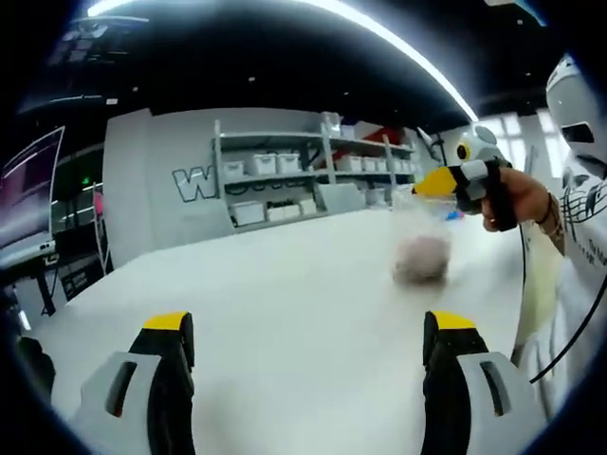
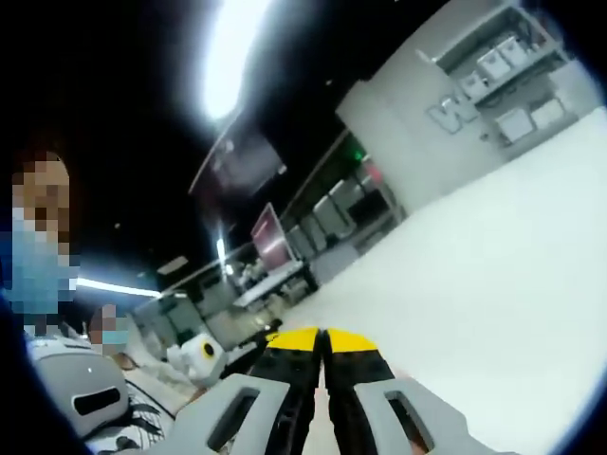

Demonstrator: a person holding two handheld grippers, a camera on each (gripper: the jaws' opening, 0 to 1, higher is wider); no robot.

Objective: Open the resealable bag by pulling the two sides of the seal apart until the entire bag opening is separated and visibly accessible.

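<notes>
A clear resealable bag (image 1: 421,242), blurred and with a pinkish-brown lump in its bottom, hangs above the white table (image 1: 285,275). Its top edge is pinched in my right gripper (image 1: 438,182), which a hand (image 1: 520,197) holds at the upper right of the left gripper view. In the right gripper view the right gripper (image 2: 322,341) has its yellow-tipped jaws pressed together, and the bag itself is hidden there. My left gripper (image 1: 311,322) is low over the table, open wide with nothing between its jaws, short of the bag and to its left.
Shelves with white bins (image 1: 285,171) line the far wall behind the table. A desk with a monitor (image 1: 28,190) stands at the left. The person's white sleeve (image 1: 579,246) is at the right edge. The right gripper view tilts over the table (image 2: 493,265) toward distant desks (image 2: 275,275).
</notes>
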